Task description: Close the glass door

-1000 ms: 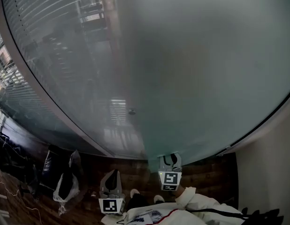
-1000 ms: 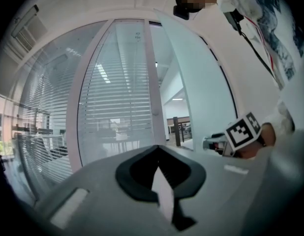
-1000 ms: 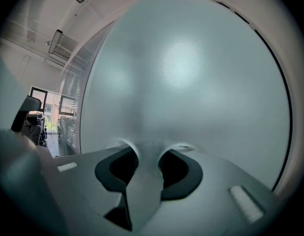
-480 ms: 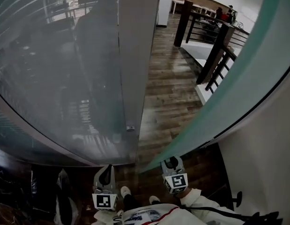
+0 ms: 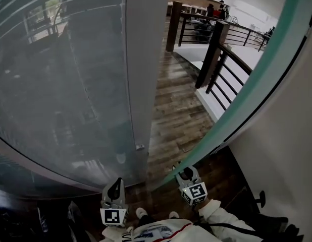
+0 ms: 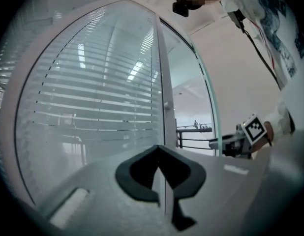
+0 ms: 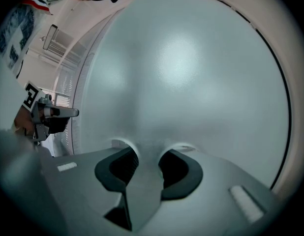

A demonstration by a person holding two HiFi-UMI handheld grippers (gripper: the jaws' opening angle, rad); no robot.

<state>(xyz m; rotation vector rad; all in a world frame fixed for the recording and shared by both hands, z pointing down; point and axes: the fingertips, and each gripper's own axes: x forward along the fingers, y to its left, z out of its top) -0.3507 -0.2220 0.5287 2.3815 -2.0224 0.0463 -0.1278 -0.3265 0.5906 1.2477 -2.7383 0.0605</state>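
From the head view, the door (image 5: 242,105) ran as a frosted, green-edged band from bottom centre up to the upper right, swung well clear of the post (image 5: 146,59) at centre. Between the two showed the floor (image 5: 178,115) and a railing (image 5: 216,69). The panel (image 5: 60,84) filled the left of the frame and the wall (image 5: 292,150) the lower right. My right gripper (image 5: 185,173) sat at bottom centre, right at the door's low end. My left gripper (image 5: 116,184) hung to its left, below the panel and touching nothing.

In the left gripper view, the left gripper (image 6: 159,151) had its jaws pressed together with nothing in them. The panel's blinds (image 6: 93,92) filled the left and centre, and the door's edge (image 6: 214,127) stood as a thin green line right of centre. The right gripper (image 6: 230,144) was beside that line.

In the right gripper view, the door's frosted face (image 7: 191,73) filled nearly the whole frame. The right gripper (image 7: 143,154) had its jaws spread, their tips at or just off the glass, each tip ringed by a pale reflection. I could see nothing pinched between them.

I judged the door to be heavy and stiff, slow to start and slow to stop. Its face looked smooth and likely slippery under hard tips, and the glass would be easiest to chip along its bare edge. I saw no handle in any view. The best hold, I thought, was a flat push on the face close to the free edge, or else the jaws set astride that edge. The last stretch toward the post should be taken gently.
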